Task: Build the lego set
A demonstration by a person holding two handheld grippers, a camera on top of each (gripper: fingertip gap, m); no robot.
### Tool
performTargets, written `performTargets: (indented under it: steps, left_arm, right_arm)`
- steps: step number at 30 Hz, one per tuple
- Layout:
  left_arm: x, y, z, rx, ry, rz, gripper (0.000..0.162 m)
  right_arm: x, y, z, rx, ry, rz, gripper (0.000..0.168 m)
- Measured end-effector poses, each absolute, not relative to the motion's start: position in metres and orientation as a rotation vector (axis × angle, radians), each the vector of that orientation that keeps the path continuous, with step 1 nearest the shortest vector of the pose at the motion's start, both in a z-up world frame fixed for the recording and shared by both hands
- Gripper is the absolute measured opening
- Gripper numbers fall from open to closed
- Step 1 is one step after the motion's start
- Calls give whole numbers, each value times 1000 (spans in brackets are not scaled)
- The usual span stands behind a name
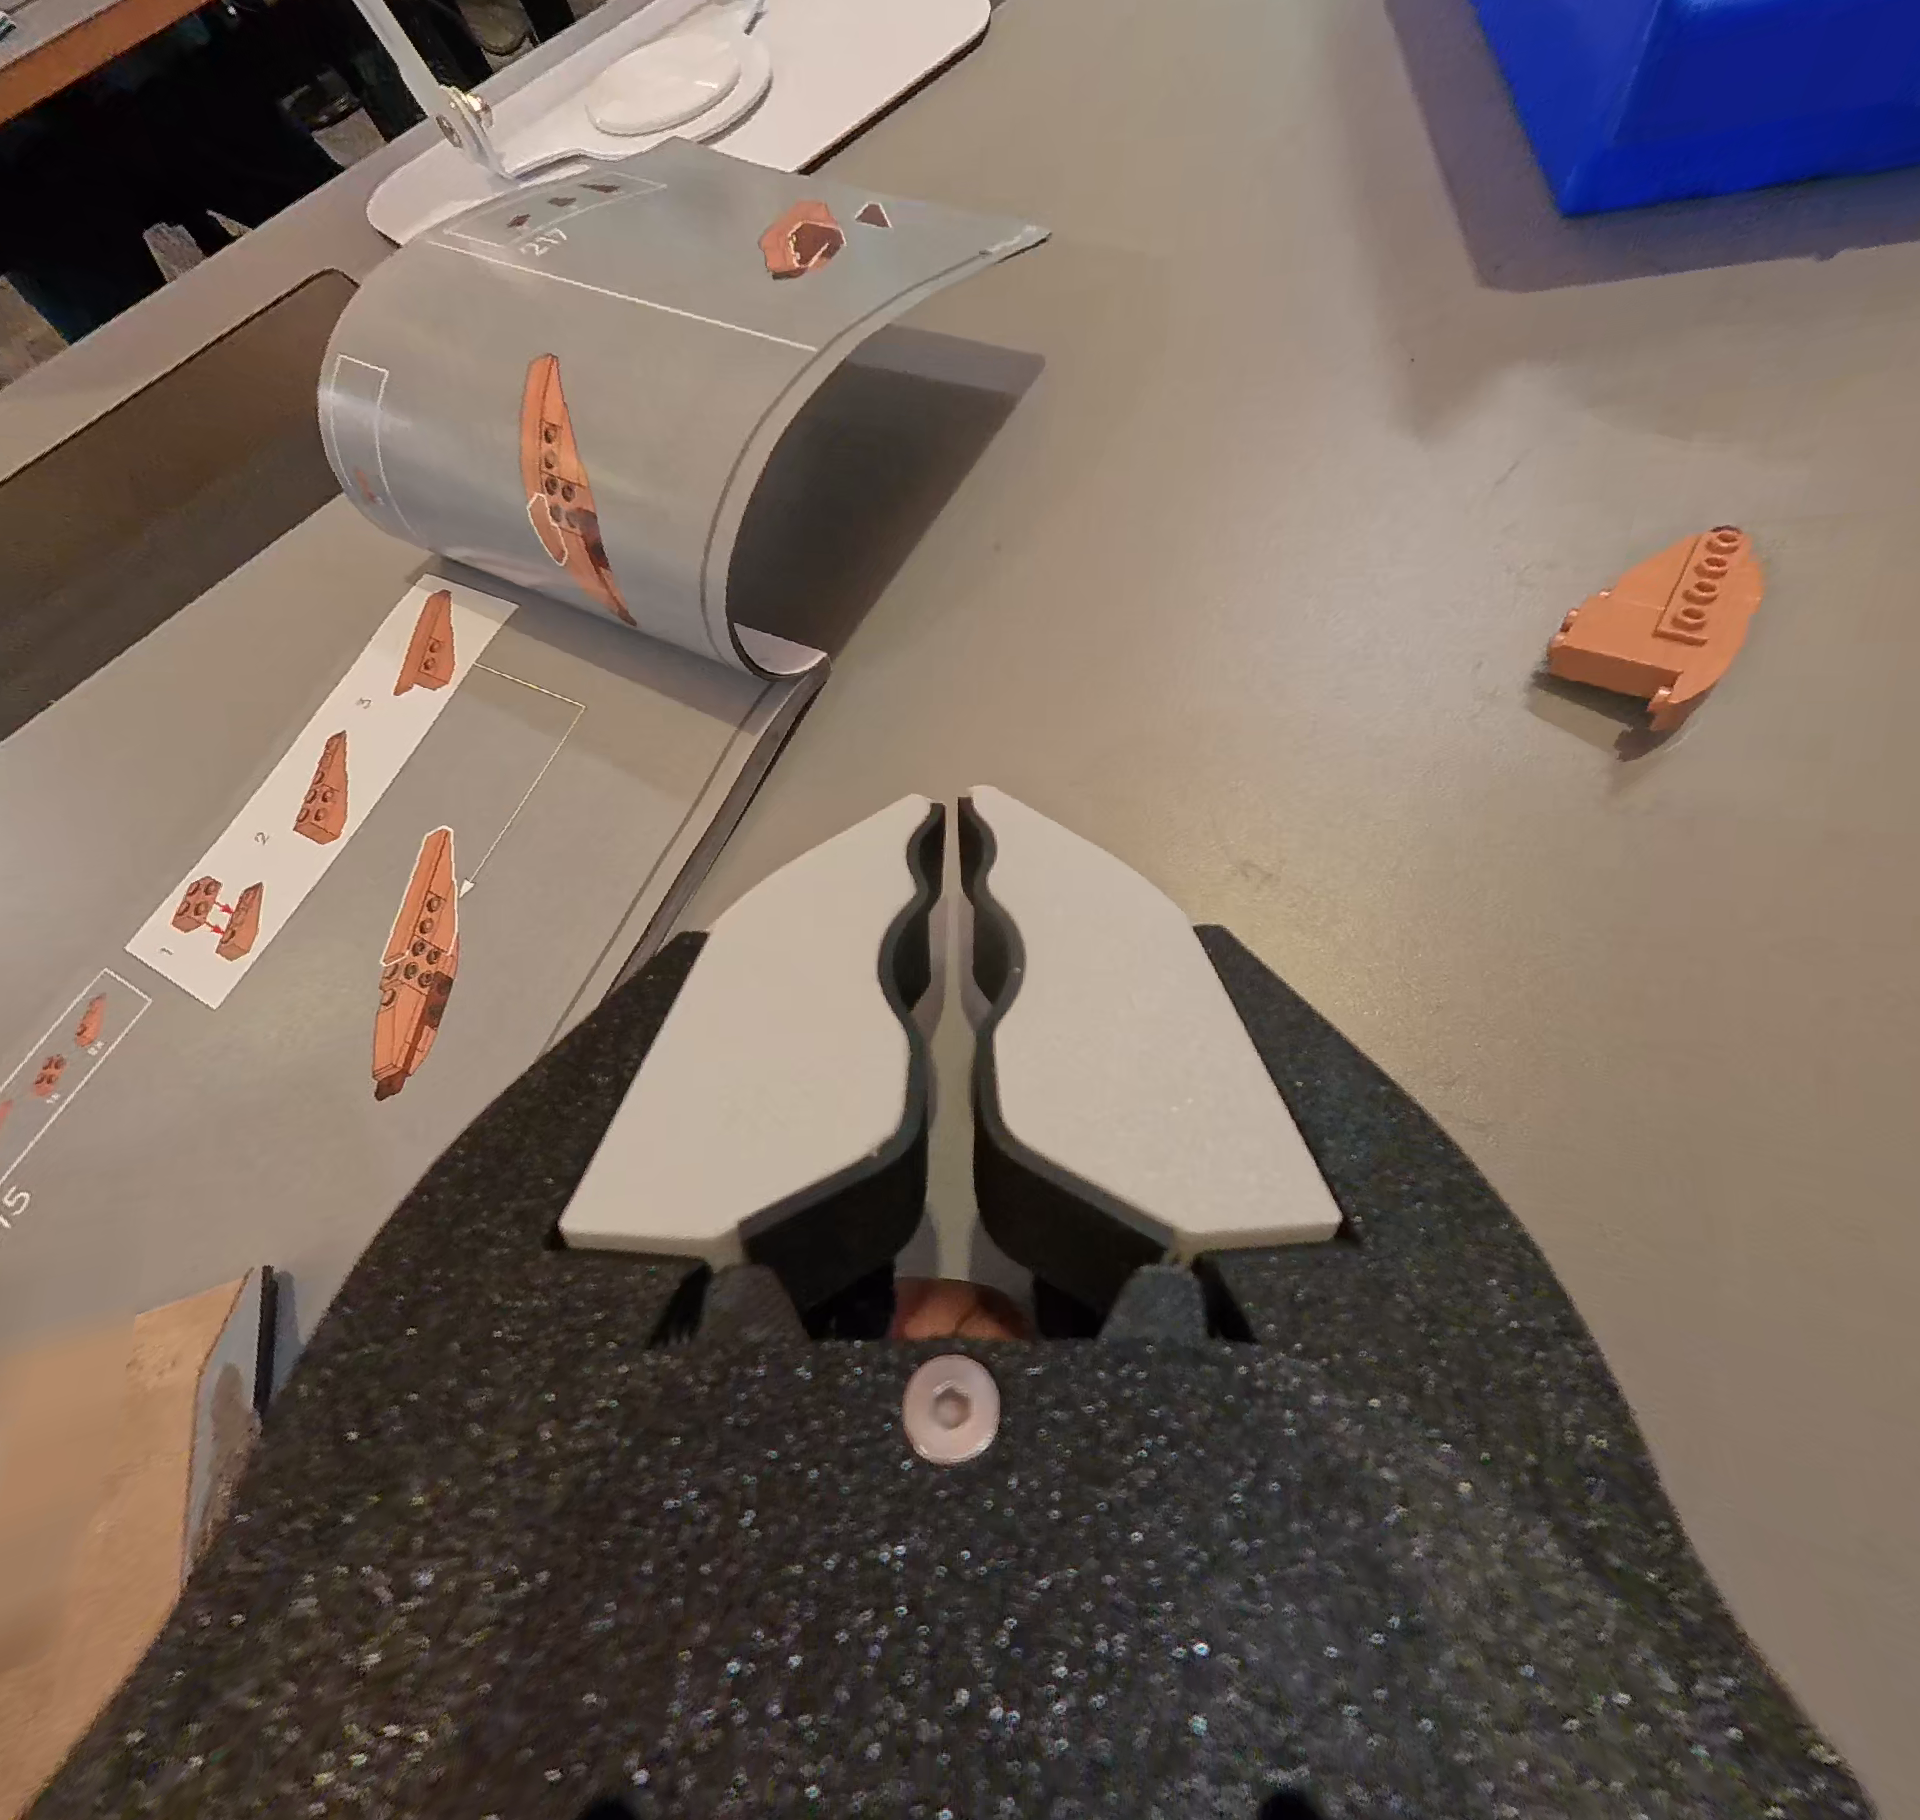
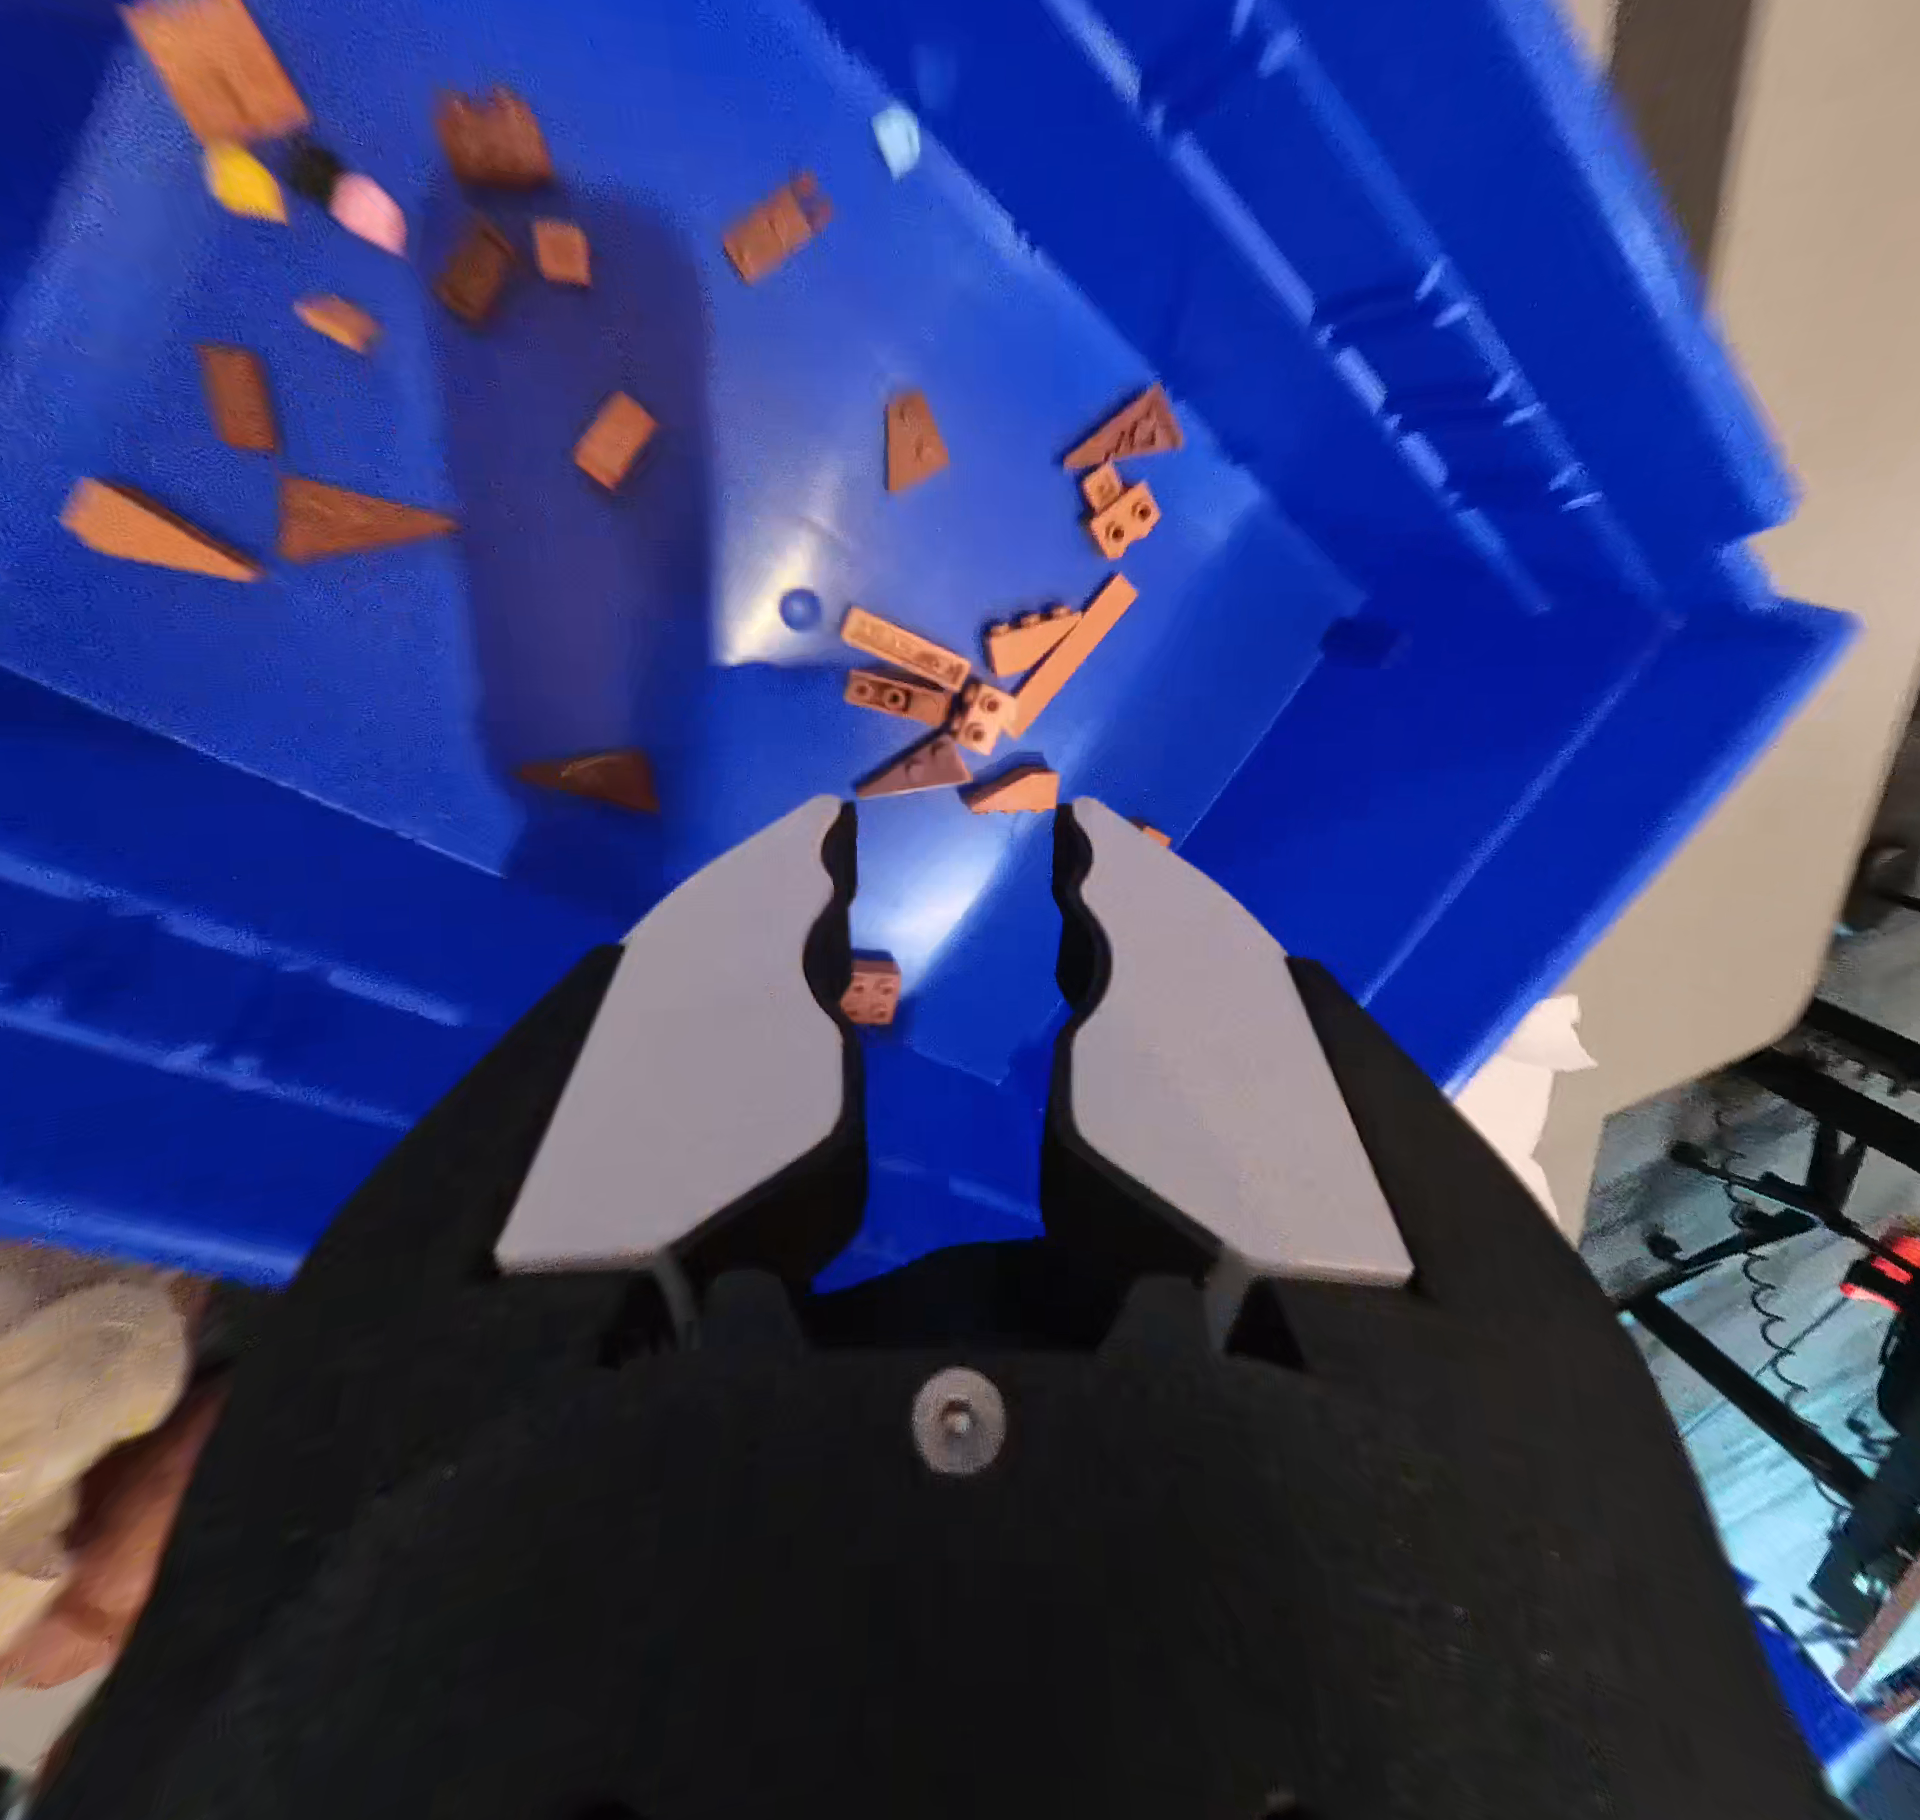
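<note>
Right gripper (image 2: 954, 806) is over the blue bin (image 2: 1299, 243), fingers spread and empty, the view blurred. Loose tan bricks (image 2: 940, 674) cluster just past its tips at 12 o'clock. I'd settle on one brick and straddle it squarely. Left gripper (image 1: 954, 802) is closed on nothing; the tan assembly (image 1: 1662, 627) lies at its 2 o'clock, the manual (image 1: 436, 835) at 10.

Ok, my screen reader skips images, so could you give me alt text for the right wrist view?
The open right gripper hovers over a blue bin scattered with small orange-brown bricks, holding nothing. One little brick lies on the bin floor, seen between its fingers.
</note>
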State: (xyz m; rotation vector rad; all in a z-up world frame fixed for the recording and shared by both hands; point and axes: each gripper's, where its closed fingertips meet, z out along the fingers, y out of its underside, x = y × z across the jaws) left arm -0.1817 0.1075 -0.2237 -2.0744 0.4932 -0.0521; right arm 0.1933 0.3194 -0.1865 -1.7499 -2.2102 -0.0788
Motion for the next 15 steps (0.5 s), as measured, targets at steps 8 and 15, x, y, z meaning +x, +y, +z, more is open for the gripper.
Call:
performTargets:
  steps: [8,15]
  left_arm:
    - [-183,108,-223,-2083,474,-86,2]
    - [-182,108,-224,-2084,484,-77,2]
  right_arm:
    - [205,348,-232,-1815,-2391,-131,36]
    - [211,356,-249,-1869,-2418,-159,34]
